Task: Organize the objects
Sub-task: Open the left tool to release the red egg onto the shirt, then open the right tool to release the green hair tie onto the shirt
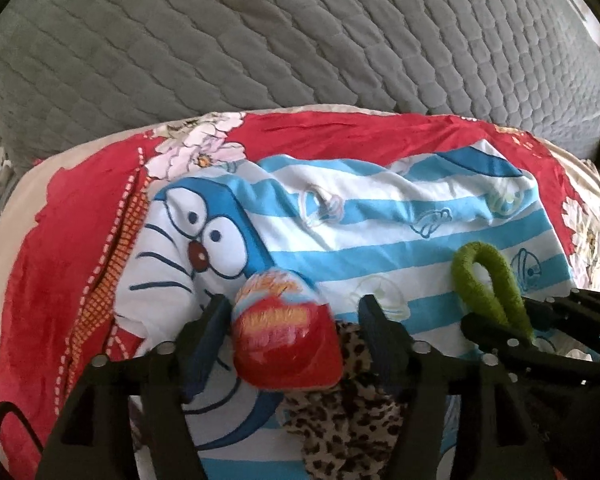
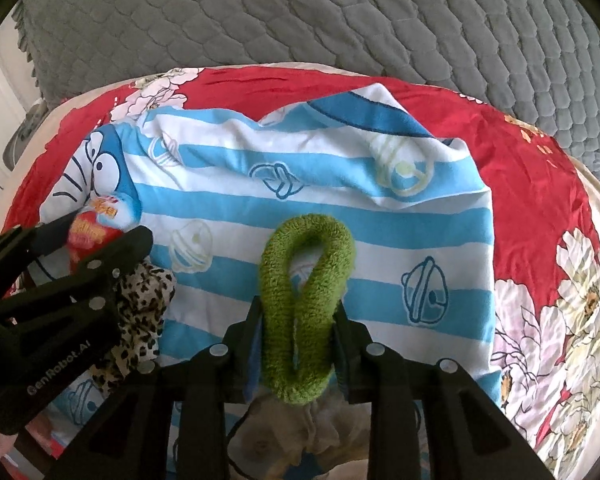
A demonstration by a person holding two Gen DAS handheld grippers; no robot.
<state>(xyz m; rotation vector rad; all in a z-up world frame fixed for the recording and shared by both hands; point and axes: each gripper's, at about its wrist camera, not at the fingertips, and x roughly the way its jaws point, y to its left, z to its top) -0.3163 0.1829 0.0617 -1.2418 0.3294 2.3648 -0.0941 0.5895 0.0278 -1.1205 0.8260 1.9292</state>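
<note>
My left gripper point(image 1: 292, 312) holds a red snack packet point(image 1: 286, 334) between its fingers, above a leopard-print scrunchie point(image 1: 340, 408) that lies on the striped cartoon cloth point(image 1: 360, 216). The packet touches the left finger; a gap shows by the right finger. My right gripper point(image 2: 298, 312) is shut on a fuzzy green hair loop point(image 2: 304, 280), pinched flat between the fingers. The right gripper also shows in the left wrist view point(image 1: 512, 320) with the green loop point(image 1: 488, 284). The left gripper shows at the left of the right wrist view point(image 2: 100, 236) with the packet point(image 2: 86, 236) and the scrunchie point(image 2: 140, 312).
The blue-and-white cartoon cloth lies on a red floral blanket point(image 2: 532, 184). A grey quilted cushion point(image 1: 300, 36) rises behind it. A beige cloth item point(image 2: 300, 436) with a dark cord lies under my right gripper.
</note>
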